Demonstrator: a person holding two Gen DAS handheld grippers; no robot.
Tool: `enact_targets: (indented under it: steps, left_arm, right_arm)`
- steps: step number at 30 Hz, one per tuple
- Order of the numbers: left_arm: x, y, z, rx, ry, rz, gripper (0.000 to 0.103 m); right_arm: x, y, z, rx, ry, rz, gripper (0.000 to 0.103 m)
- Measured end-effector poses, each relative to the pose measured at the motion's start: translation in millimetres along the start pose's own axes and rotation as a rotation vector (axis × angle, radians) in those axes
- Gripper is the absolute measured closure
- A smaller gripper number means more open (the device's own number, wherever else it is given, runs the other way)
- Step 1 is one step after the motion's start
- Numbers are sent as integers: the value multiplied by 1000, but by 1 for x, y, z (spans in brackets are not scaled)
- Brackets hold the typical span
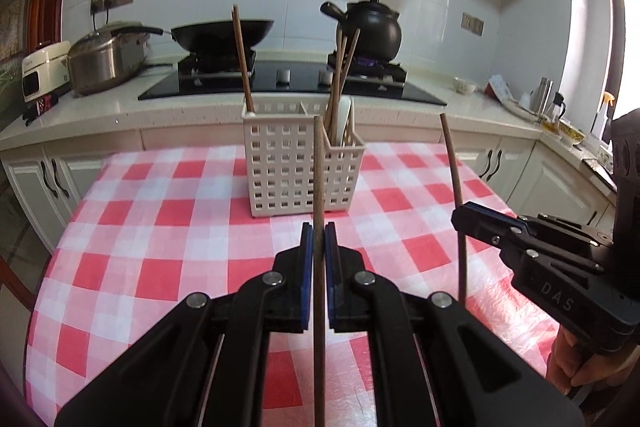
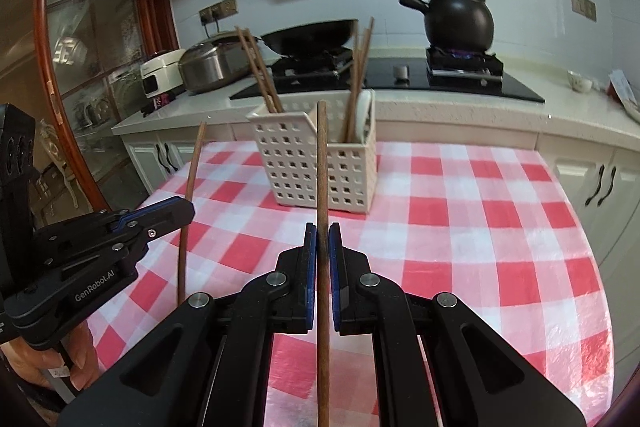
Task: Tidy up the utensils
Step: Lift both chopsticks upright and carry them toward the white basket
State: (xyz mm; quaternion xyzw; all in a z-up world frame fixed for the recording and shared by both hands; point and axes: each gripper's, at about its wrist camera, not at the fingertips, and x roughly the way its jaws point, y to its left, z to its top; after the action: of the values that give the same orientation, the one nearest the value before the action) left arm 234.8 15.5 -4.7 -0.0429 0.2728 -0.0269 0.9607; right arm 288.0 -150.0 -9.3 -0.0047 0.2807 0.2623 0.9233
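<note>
Wooden chopsticks stand clamped upright, one in each claw, left [image 1: 319, 235] and right [image 2: 322, 237], apparently clear of the table.

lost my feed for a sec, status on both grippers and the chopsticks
Left gripper shut on one chopstick. Right gripper shut on another chopstick. White caddy ahead on the checked cloth, path clear.

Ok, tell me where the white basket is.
The white basket stands on the checked tablecloth at the table's far side, centred ahead of both grippers in both wrist views, in front of the stove counter, with chopsticks standing in it.
</note>
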Motion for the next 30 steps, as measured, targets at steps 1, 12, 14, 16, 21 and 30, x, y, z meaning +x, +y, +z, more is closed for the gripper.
enact_targets:
  steps: [1, 12, 14, 16, 21, 30]
  left_arm:
    - [-4, 1, 1, 0, -9, 0, 97]
    - [-40, 6, 13, 11, -98, 10, 97]
    - [-43, 6, 16, 16, -107, 12, 97]
    - [-45, 6, 20, 24, -116, 13, 97]
    - [-47, 3, 32, 52, -144, 23, 97]
    - [-43, 6, 59, 79, -178, 33, 97]
  right_arm:
    - [-3, 3, 1, -6, -6, 1, 96]
    - [-27, 24, 17, -55, -82, 2, 96]
    - [-29, 27, 19, -62, -86, 1, 96]
    - [-29, 29, 22, -70, -90, -3, 96]
    - [-31, 33, 33, -86, -109, -10, 96]
    - [-24, 34, 55, -108, -133, -20, 96]
